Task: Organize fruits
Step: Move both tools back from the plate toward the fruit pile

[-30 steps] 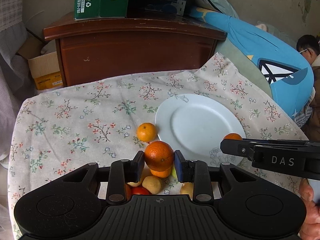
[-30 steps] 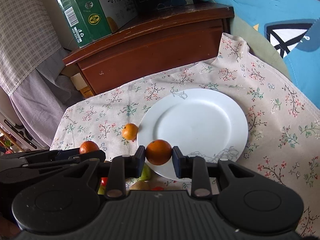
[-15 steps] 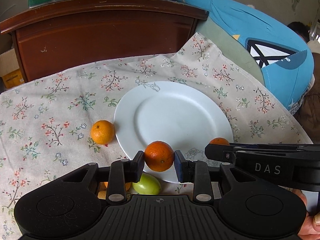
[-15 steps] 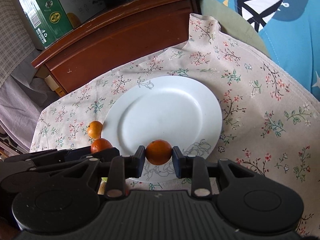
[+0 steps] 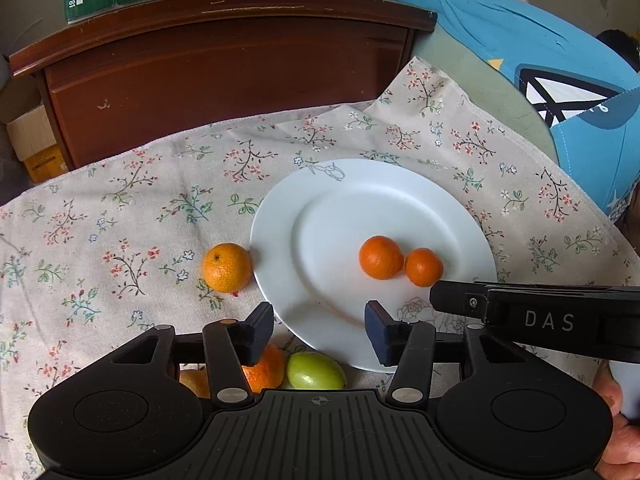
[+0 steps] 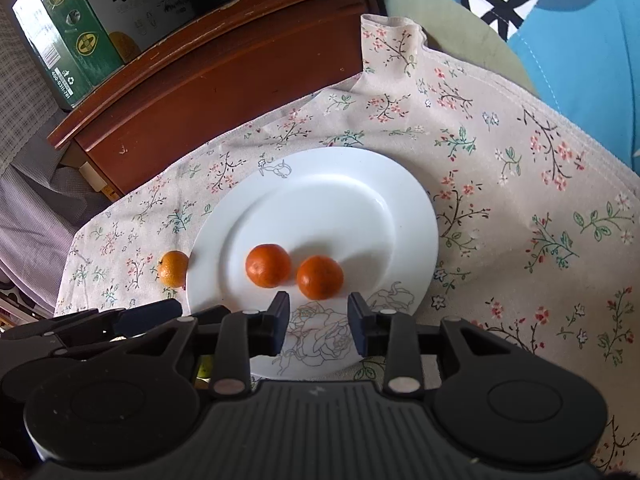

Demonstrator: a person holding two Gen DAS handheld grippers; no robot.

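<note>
On floral tablecloth [image 5: 120,216]: white plate [image 5: 344,200] | wooden cabinet [image 5: 224,68] behind | both grippers opening, empty

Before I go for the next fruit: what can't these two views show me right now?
- Left wrist view: the left gripper body covers part of the orange fruit and pale fruit beside the green fruit; their count is unclear.
- Right wrist view: that pile is almost wholly behind the gripper bodies.
- Plate near rim: hidden by the right gripper.

A glossy white plate [image 6: 404,204] lies on matt floral cloth [image 6: 520,184] before a polished, scuffed wooden cabinet [image 5: 224,76].
</note>
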